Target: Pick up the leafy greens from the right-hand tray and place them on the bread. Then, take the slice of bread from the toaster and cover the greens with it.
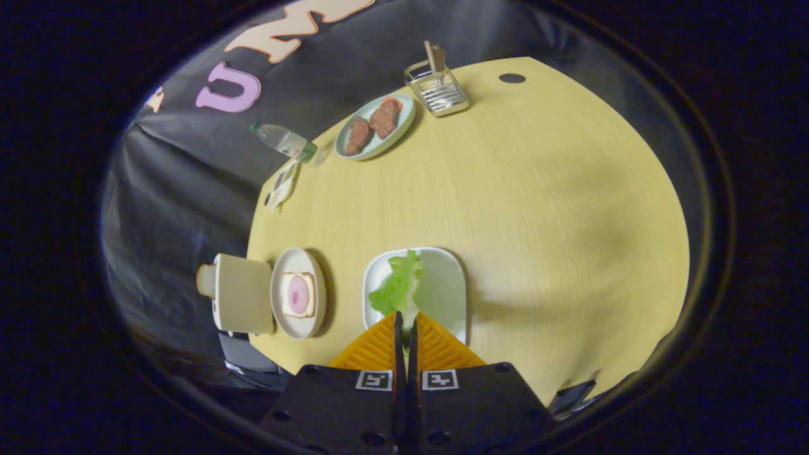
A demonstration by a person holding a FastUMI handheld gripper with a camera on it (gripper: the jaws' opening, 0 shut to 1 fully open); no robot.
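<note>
Now tongs [405,323] clamped on leafy greens [398,287], leaf's long axis pointing straight ahead over tray [445,284].

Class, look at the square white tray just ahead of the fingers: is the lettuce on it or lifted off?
Lifted: the hand-held gripper is shut on the green lettuce leaf, which hangs over the white tray.

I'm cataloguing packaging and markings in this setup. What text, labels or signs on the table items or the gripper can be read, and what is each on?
None can be read.
Water bottle: label too small and blurred.
Flat packet by the table edge: print too blurred.
Gripper, shut on the leafy greens: two square coded markers, patterns, not words.
</note>
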